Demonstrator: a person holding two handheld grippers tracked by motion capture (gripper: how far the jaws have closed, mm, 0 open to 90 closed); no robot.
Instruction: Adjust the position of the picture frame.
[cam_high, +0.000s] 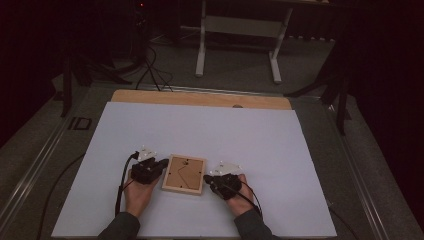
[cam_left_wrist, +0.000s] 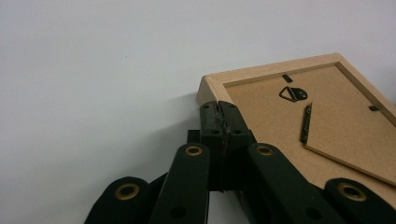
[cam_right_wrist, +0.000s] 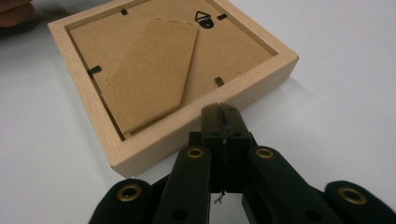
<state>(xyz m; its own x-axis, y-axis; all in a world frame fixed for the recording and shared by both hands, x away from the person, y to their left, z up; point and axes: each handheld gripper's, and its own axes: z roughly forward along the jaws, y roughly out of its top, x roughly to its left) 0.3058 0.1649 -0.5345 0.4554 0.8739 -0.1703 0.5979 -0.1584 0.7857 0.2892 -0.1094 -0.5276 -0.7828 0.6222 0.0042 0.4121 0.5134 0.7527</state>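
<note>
Both the left gripper (cam_high: 161, 164) and right gripper (cam_high: 207, 178), fingers closed and empty, flank the face-down picture frame (cam_high: 184, 174) near the desk's (cam_high: 280, 150) front edge, seemingly bracing it; next they must open to grasp it.

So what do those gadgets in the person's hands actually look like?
Each hand holds a black gripper: left gripper, right gripper. Each carries a pale grey three-cornered plate on top and trails a black cable. Up close, the jaw links show brass-coloured rivets. The person wears dark grey sleeves.
</note>
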